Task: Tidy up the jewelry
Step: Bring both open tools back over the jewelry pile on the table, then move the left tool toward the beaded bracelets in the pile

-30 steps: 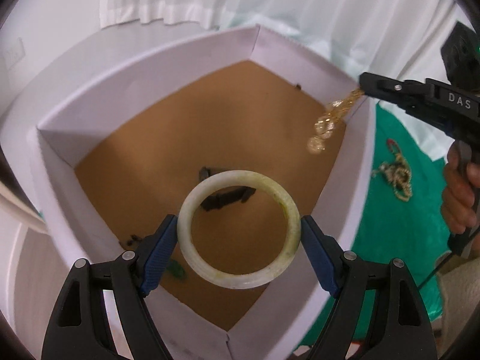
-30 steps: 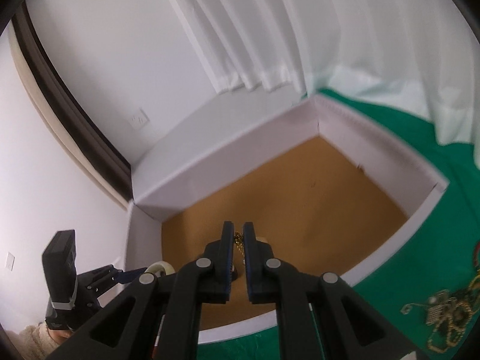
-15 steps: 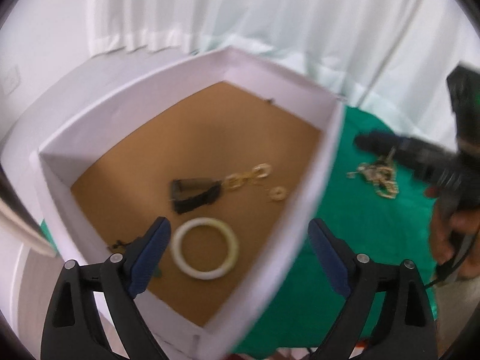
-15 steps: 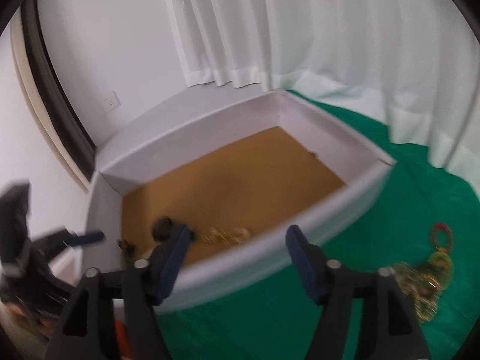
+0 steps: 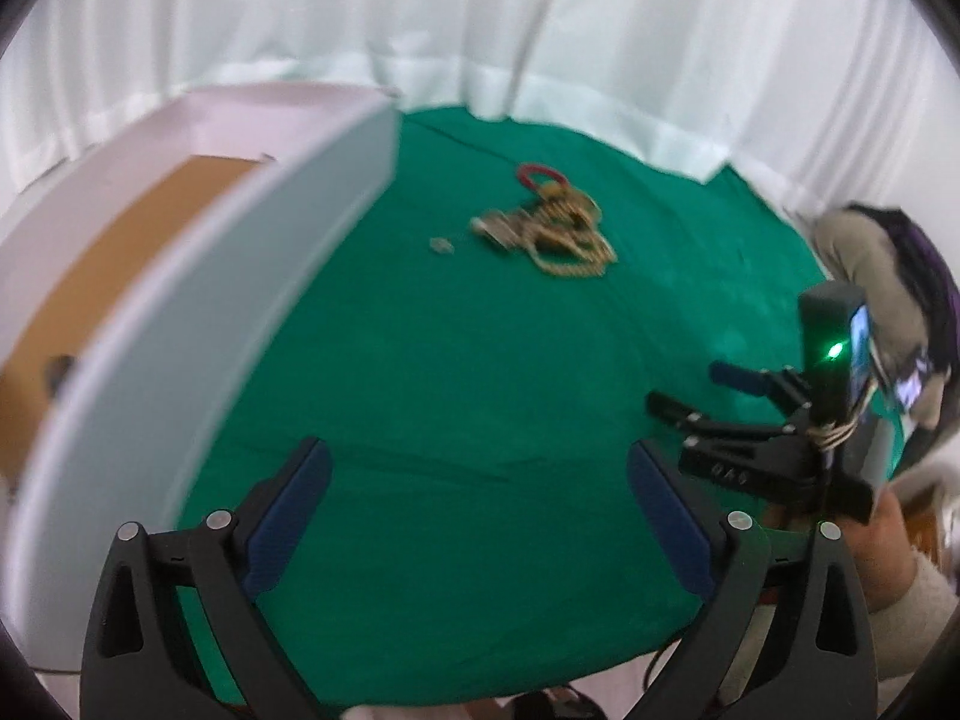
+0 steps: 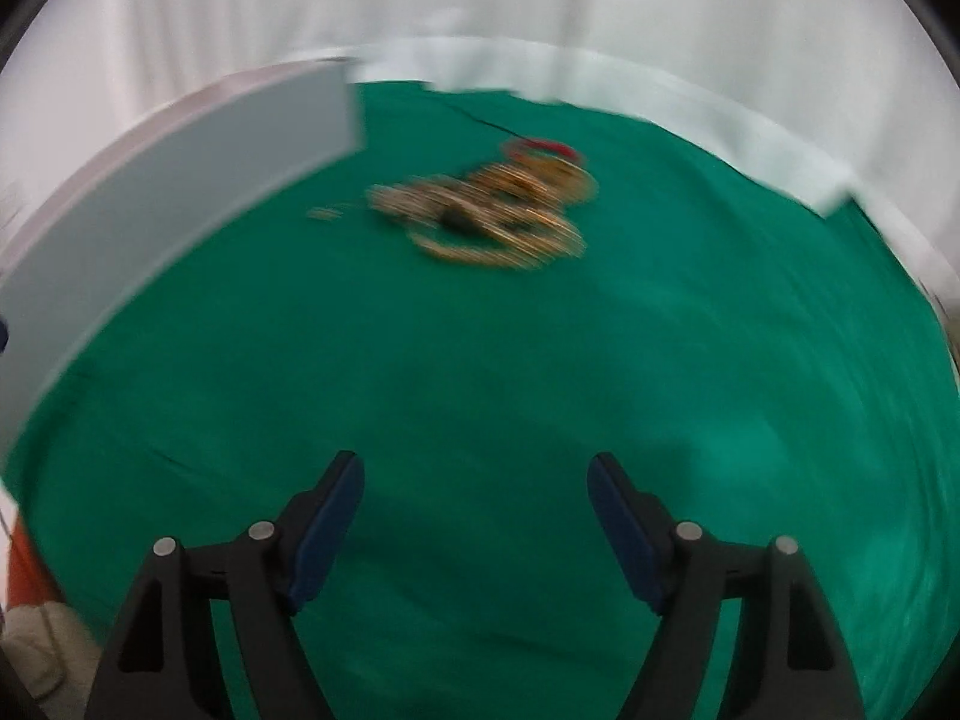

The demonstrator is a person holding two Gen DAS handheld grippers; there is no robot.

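A pile of gold chains and a red ring point(image 5: 549, 225) lies on the green cloth point(image 5: 456, 372), far ahead of both grippers; it also shows, blurred, in the right wrist view point(image 6: 492, 207). A small loose piece point(image 5: 442, 246) lies just left of the pile. The white box with a brown floor point(image 5: 198, 276) stands at the left, also in the right wrist view point(image 6: 180, 174). My left gripper point(image 5: 479, 501) is open and empty above the cloth. My right gripper point(image 6: 476, 507) is open and empty; it also shows in the left wrist view point(image 5: 696, 390) at the right.
White curtains point(image 5: 480, 18) hang behind the table. The cloth's far right corner point(image 6: 834, 198) ends at white fabric. A person's sleeve and hand point(image 5: 888, 540) hold the right gripper at the right edge.
Both grippers opened and dropped the white bangle and the gold chain into the box. Both then swung right, away from the box, toward the jewelry pile on the cloth.
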